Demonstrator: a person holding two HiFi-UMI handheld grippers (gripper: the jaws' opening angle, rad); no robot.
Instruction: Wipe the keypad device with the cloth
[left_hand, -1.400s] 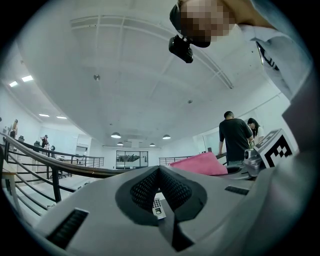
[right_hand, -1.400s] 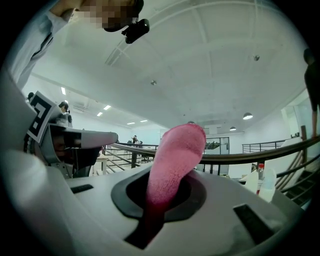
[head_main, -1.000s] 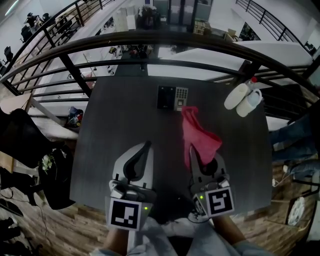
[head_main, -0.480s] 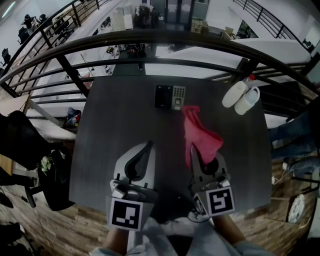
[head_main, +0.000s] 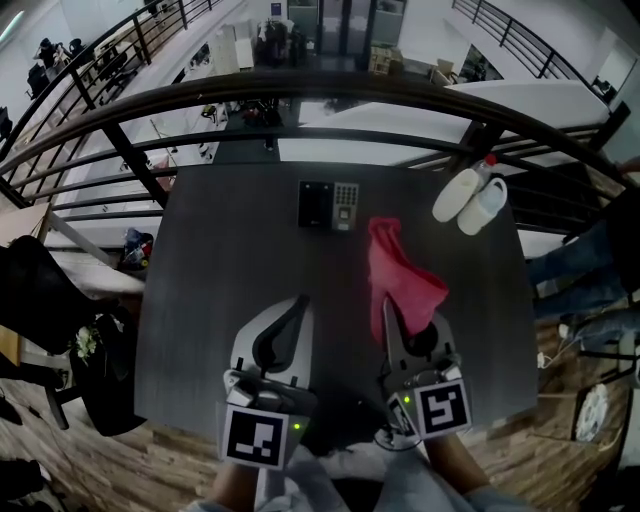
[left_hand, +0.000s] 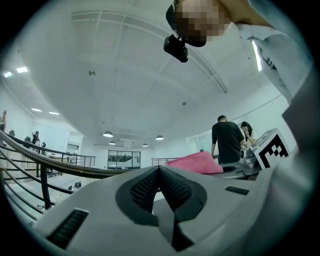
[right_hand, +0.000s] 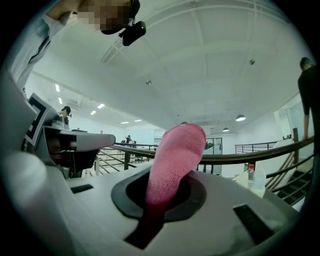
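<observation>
The right hand-held gripper (head_main: 402, 318) is clamped on the pink cloth (head_main: 402, 276). In the right gripper view the cloth (right_hand: 175, 156) rises out from between the closed jaws. From the head view, the cloth runs from those jaws toward 12 o'clock over the dark worktop (head_main: 230, 260). Its far end stops short of the keypad device (head_main: 330, 205).

The keypad device lies flat near the worktop's far edge, at about 11 o'clock from the right hand-held gripper and well apart from it. The cloth's tip sits at about 5 o'clock of the device, not touching it.

The left hand-held gripper (head_main: 290, 318) rests at 9 o'clock of the right one, its jaws together with nothing between them. Two white bottles (head_main: 470, 198) lie at the worktop's far right corner.
</observation>
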